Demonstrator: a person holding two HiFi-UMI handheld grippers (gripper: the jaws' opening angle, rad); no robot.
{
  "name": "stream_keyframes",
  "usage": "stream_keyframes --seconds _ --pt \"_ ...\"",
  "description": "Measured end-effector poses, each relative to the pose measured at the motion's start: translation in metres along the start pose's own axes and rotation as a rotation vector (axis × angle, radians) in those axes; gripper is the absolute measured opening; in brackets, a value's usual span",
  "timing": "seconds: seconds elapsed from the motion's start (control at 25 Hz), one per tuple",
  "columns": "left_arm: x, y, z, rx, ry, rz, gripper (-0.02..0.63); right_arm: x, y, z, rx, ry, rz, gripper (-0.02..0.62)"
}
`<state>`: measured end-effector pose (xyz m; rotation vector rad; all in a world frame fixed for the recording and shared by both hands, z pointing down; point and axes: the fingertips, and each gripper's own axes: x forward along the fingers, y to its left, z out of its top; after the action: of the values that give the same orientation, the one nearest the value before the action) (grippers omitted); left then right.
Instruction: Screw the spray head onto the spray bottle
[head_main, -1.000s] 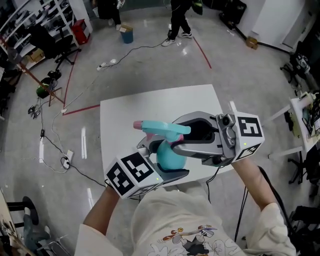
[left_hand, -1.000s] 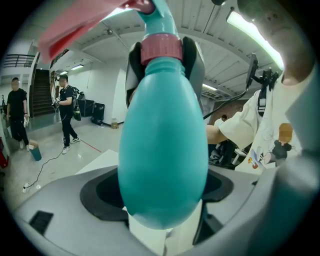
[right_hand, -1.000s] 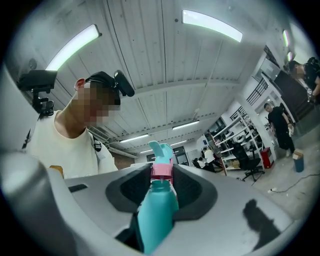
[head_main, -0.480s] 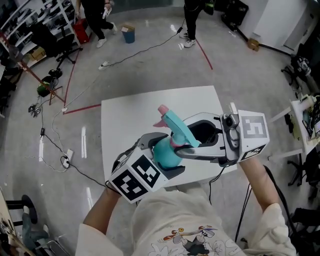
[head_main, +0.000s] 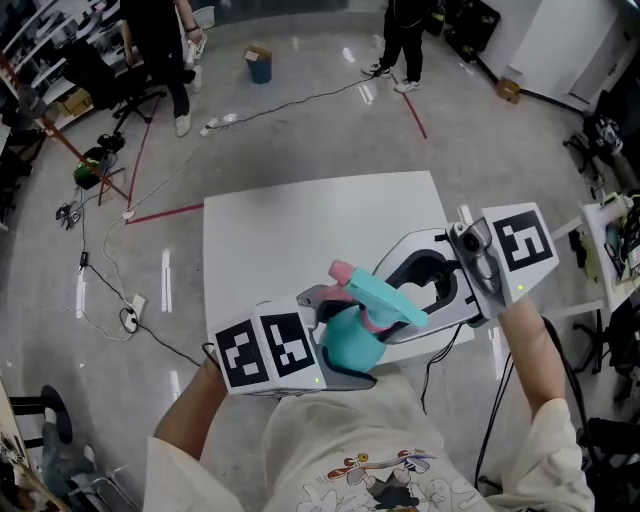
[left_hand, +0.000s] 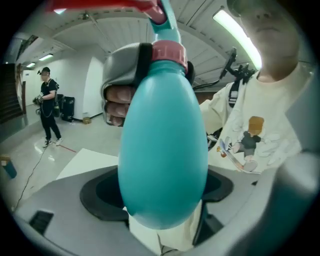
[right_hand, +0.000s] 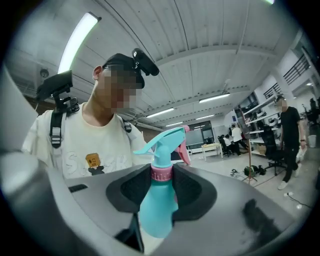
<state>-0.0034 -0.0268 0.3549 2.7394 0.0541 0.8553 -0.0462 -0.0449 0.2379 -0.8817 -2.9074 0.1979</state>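
Spray bottle (head_main: 348, 345) hangs over the near edge of the bench (head_main: 270, 230), at 6 o'clock in the head view. Its round belly is clamped in the wide-spread left claw (left_hand: 162, 200), while the right claw (right_hand: 161, 186) pinches the pink collar (right_hand: 161, 172) of the spray head (right_hand: 165, 142). To thread well, hold the belly firm, keep the collar square to the neck, and twist in short turns, regripping between

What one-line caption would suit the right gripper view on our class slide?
Right gripper closed on the pink collar of the spray head atop a teal spray bottle.
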Motion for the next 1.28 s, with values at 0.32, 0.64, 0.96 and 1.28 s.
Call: stream_keyframes --seconds 0.32,0.64,0.96,1.28 --pt "-0.005 -0.023 0.011 0.07 -0.038 -0.091 0.426 0.005 0.018 0.011 -0.011 -0.018 0.16 0.134" --pt "-0.005 -0.043 0.011 0.099 -0.037 -0.267 0.426 0.006 0.028 0.012 -0.012 -0.027 0.241 0.133" --pt "0.001 -0.006 0.008 -0.098 -0.135 -0.003 0.426 -0.003 0.003 -0.002 0.021 -0.043 0.038 0.133" --pt "-0.006 0.05 -0.002 -0.129 -0.1 0.492 0.426 -0.005 -0.021 -0.008 -0.024 -0.057 -0.237 0.133"
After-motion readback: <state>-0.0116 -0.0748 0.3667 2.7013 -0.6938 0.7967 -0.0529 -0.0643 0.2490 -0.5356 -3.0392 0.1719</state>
